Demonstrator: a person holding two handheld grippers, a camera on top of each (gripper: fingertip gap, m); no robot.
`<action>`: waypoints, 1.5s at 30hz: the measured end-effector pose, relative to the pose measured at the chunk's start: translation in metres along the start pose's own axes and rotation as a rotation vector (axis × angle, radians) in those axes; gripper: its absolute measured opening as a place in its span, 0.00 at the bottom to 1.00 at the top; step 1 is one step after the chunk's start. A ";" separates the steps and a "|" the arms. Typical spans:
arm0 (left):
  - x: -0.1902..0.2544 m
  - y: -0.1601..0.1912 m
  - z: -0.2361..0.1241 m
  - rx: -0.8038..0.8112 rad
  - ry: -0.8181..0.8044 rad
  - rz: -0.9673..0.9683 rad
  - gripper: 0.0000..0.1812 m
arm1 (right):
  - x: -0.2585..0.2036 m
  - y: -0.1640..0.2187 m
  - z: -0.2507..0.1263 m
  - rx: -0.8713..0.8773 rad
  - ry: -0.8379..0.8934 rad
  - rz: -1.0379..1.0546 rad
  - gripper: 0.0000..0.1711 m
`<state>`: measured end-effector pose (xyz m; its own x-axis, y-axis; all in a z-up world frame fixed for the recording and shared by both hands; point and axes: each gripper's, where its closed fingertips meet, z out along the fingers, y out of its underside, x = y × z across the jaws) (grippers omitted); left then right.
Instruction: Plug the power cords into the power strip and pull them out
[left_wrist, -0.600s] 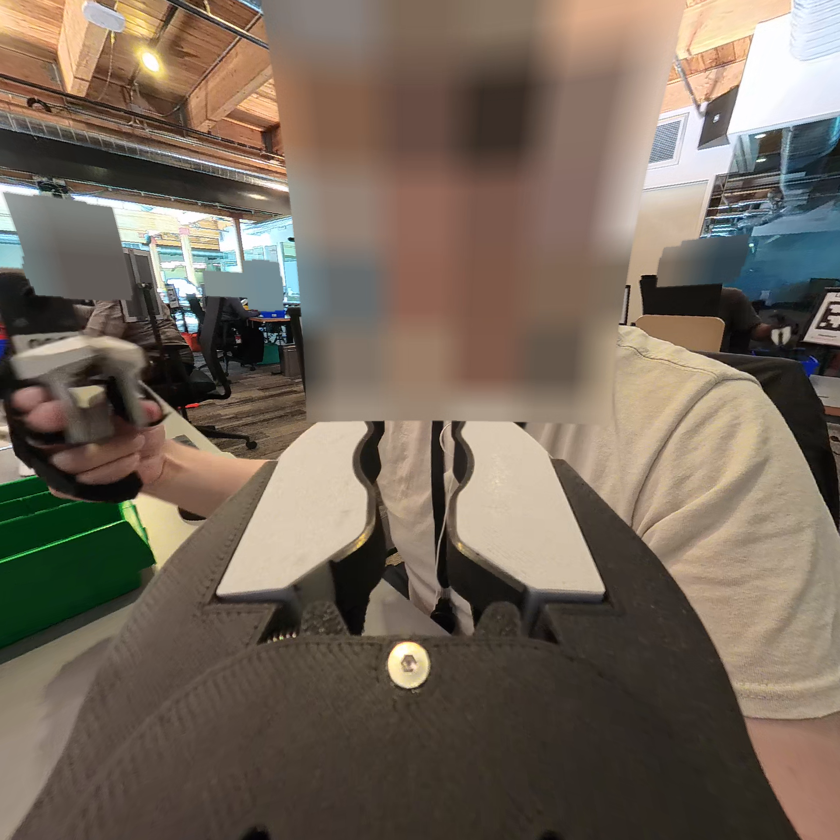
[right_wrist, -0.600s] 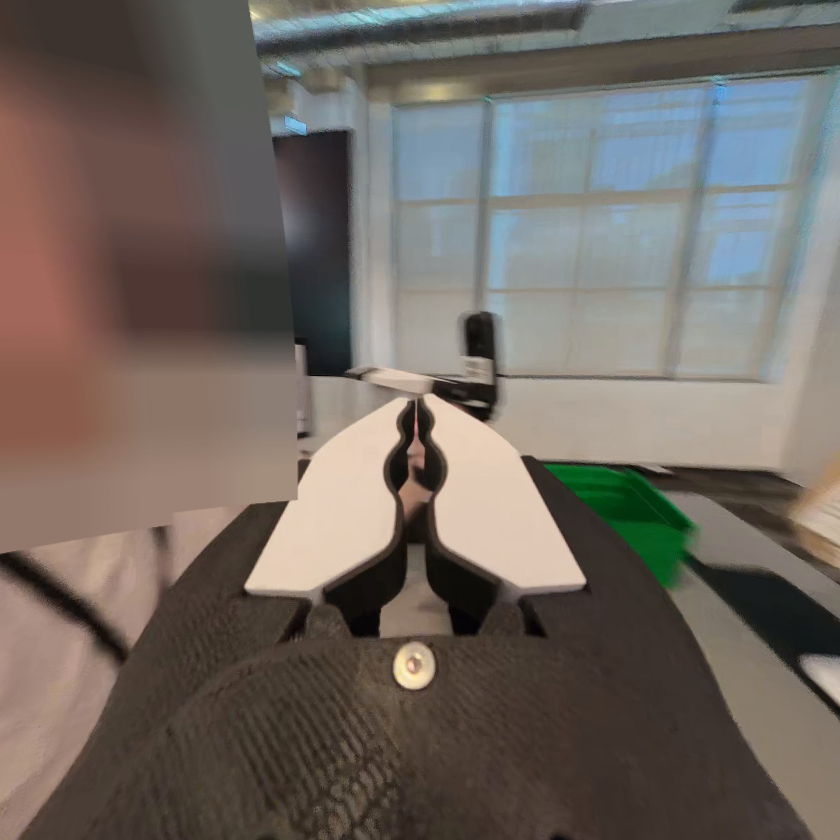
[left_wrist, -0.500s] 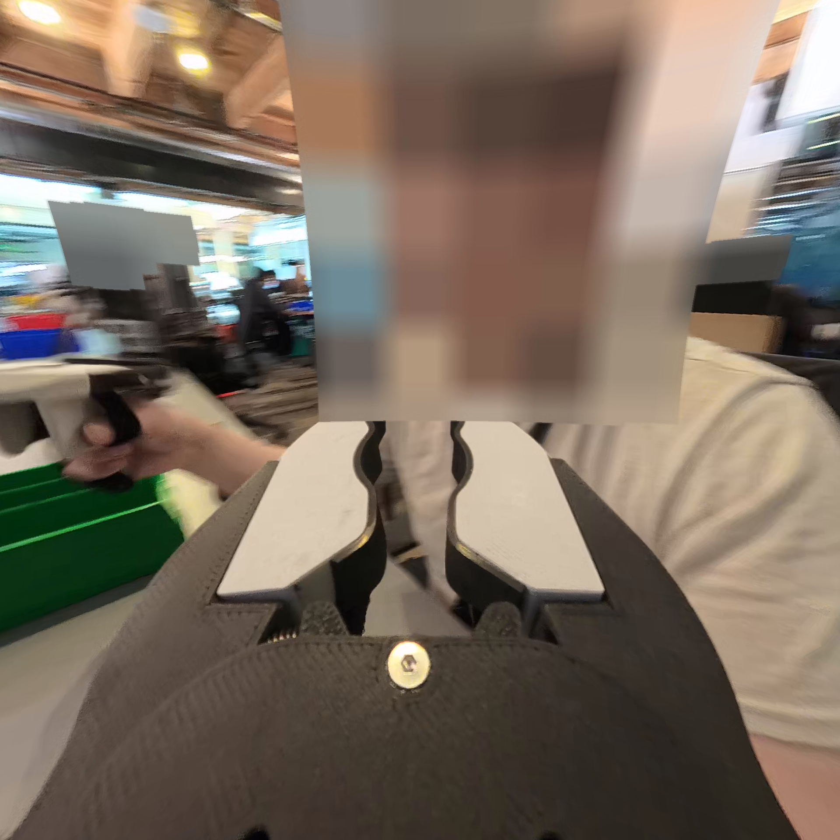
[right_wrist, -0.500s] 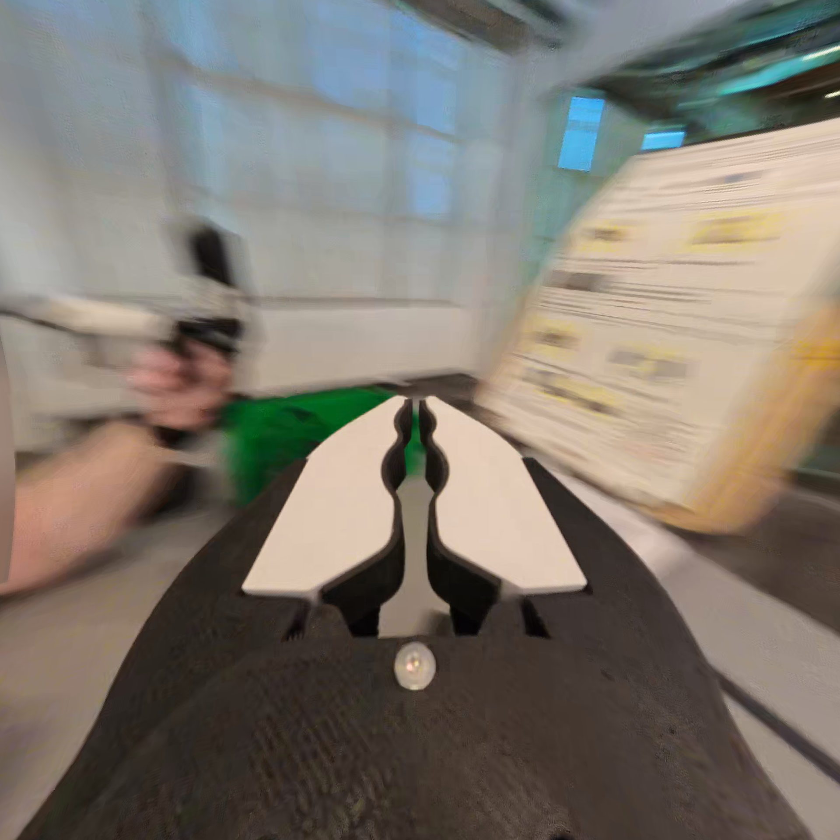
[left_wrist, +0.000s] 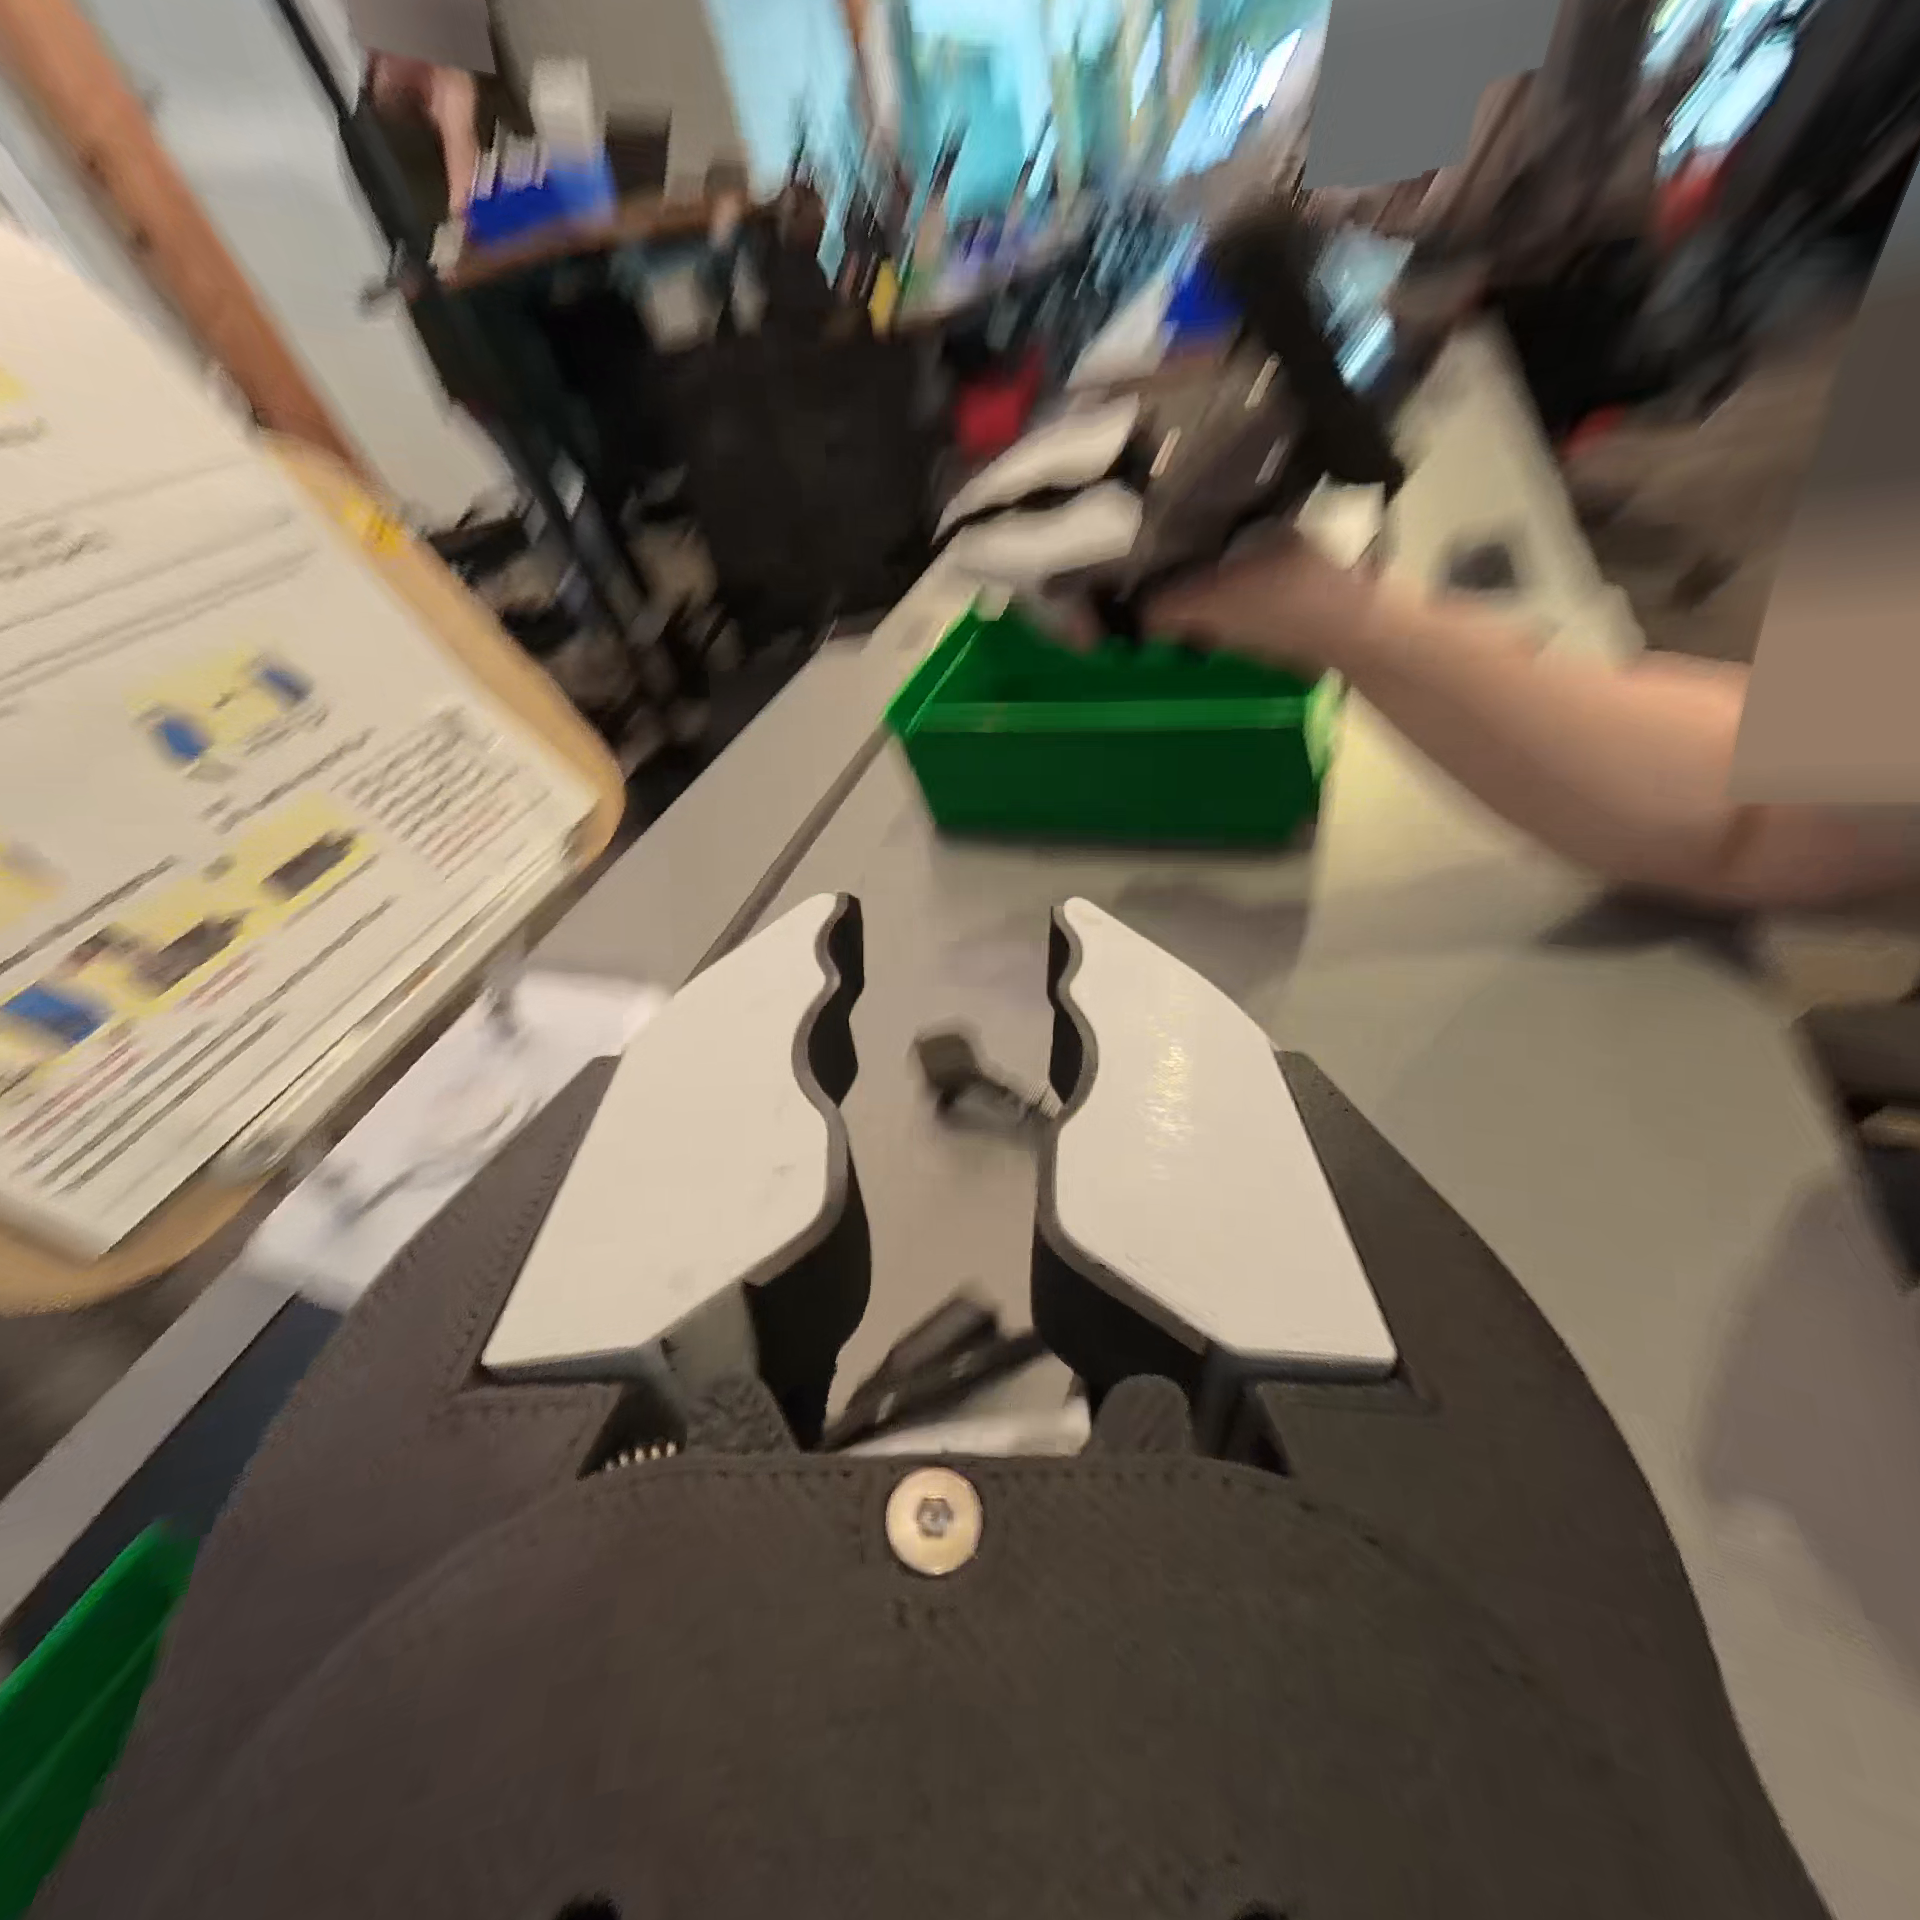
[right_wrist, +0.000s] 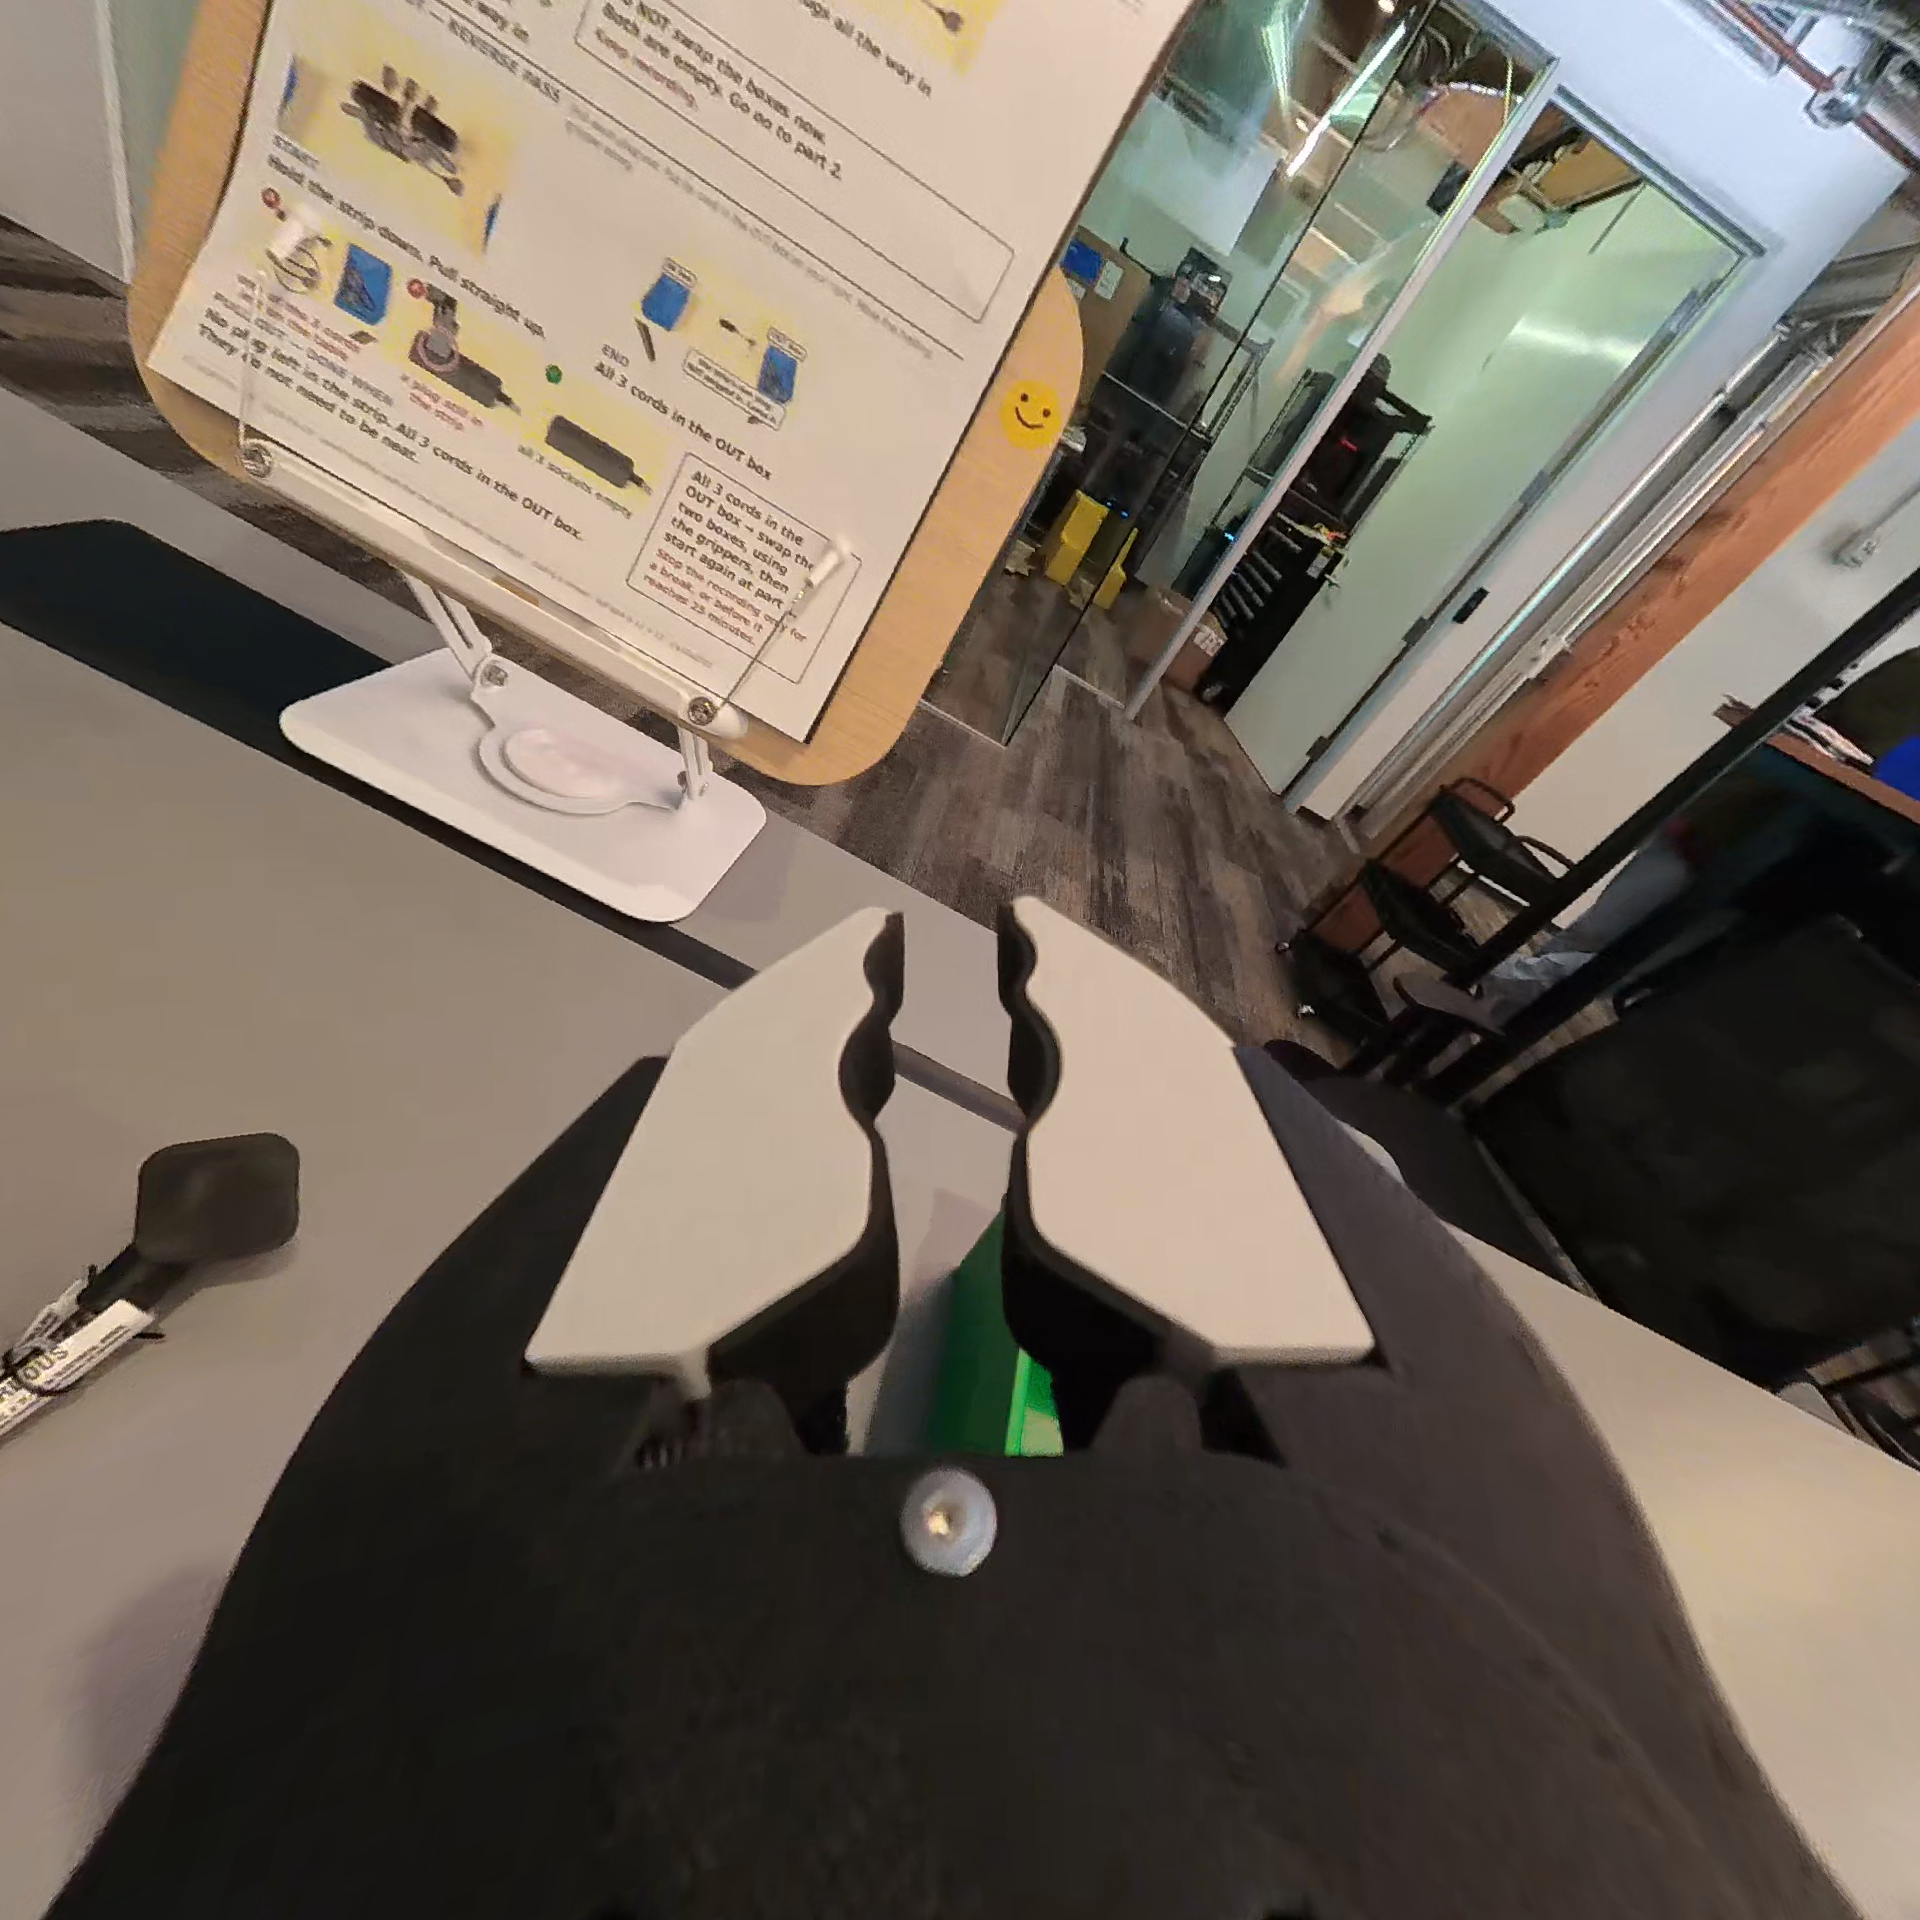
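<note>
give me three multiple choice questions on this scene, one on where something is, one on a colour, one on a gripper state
1. Where does the black plug lie in the right wrist view?
A. on the grey table, left of the right gripper
B. inside the bin
C. between the gripper's fingers

2. What colour is the bin in the left wrist view?
A. blue
B. green
C. red

3. How does the left gripper stand?
A. shut on a cord
B. shut on nothing
C. open, holding nothing

Answers:
1. A: the plug rests on the table to the left of the right gripper, apart from it.
2. B: its walls are bright green.
3. C: a clear gap shows between its fingertips, with only table and blurred dark cord pieces beyond.
</note>
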<state>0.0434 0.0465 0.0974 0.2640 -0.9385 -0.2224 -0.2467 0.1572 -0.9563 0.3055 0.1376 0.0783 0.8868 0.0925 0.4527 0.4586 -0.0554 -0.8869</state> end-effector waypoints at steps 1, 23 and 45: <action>-0.002 0.008 -0.001 -0.060 -0.033 0.020 0.19 | 0.001 0.001 0.000 -0.003 0.003 0.001 0.11; 0.019 0.142 -0.026 -0.168 -0.565 -0.224 0.18 | -0.276 -0.015 -0.078 0.262 -1.251 0.195 0.17; 0.017 0.181 0.019 -0.099 -0.224 -0.513 0.15 | -0.345 0.037 -0.057 0.024 -1.210 0.152 0.15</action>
<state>0.0211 0.0646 -0.0833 0.5618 -0.7972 0.2210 -0.1183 -0.3418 -0.9323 0.0200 0.0465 -0.1058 0.2994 0.9539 -0.0222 0.3421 -0.1291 -0.9307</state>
